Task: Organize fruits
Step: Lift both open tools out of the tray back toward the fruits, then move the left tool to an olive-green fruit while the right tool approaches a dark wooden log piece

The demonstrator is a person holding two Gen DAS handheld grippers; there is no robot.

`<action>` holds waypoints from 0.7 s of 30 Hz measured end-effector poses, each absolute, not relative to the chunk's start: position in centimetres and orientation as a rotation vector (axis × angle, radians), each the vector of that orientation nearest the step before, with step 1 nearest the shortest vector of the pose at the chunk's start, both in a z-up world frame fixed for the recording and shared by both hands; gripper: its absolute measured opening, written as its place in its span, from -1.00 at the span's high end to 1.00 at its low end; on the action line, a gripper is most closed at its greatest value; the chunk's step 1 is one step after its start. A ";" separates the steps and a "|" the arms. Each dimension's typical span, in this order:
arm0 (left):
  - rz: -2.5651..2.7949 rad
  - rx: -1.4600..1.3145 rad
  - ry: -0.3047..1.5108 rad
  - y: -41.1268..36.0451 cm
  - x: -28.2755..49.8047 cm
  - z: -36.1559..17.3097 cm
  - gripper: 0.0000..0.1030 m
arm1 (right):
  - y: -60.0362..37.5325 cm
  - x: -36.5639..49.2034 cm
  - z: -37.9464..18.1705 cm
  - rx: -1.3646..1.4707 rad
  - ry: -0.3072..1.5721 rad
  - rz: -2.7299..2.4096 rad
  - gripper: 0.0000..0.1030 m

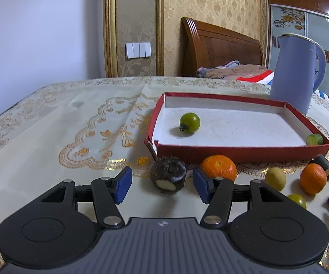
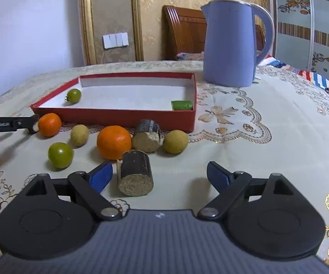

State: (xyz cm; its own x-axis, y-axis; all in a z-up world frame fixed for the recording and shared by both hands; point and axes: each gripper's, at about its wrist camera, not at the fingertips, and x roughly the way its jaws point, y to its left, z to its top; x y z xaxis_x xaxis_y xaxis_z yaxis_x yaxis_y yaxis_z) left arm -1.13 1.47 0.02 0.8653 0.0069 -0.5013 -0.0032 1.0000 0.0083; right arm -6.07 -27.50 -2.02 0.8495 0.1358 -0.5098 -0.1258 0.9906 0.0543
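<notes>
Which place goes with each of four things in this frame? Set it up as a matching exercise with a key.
Things:
1. green tomato
2. blue kettle
3. dark cut stalk piece
4. cucumber piece

Places:
A. on the tablecloth behind the red box
B. in the box's right near corner
C. between the open fingers of the right tool
D. in the box, near its left wall

Pairs: 1-D, 2-A, 3-C, 4-B
</notes>
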 end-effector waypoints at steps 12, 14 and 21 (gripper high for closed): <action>-0.063 -0.024 0.553 0.9 -3.8 -0.1 -0.13 | -27.4 -5.4 -2.3 0.025 0.569 0.161 -0.73; -0.085 -0.019 0.569 0.2 -4.0 0.0 -0.13 | -27.4 -5.4 -2.3 0.024 0.574 0.158 -0.73; -0.192 0.017 0.635 -3.5 -4.2 -0.2 -0.13 | -27.3 -5.1 -2.5 0.024 0.590 0.159 -0.74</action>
State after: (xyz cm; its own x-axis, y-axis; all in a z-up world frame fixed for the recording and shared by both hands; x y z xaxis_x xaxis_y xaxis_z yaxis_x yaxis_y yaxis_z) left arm -4.16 -3.48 -0.17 0.7879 -0.1727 -0.5911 0.1830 0.9822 -0.0430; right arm -5.14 -27.32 -2.53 0.8190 0.1565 -0.5520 -0.1427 0.9874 0.0683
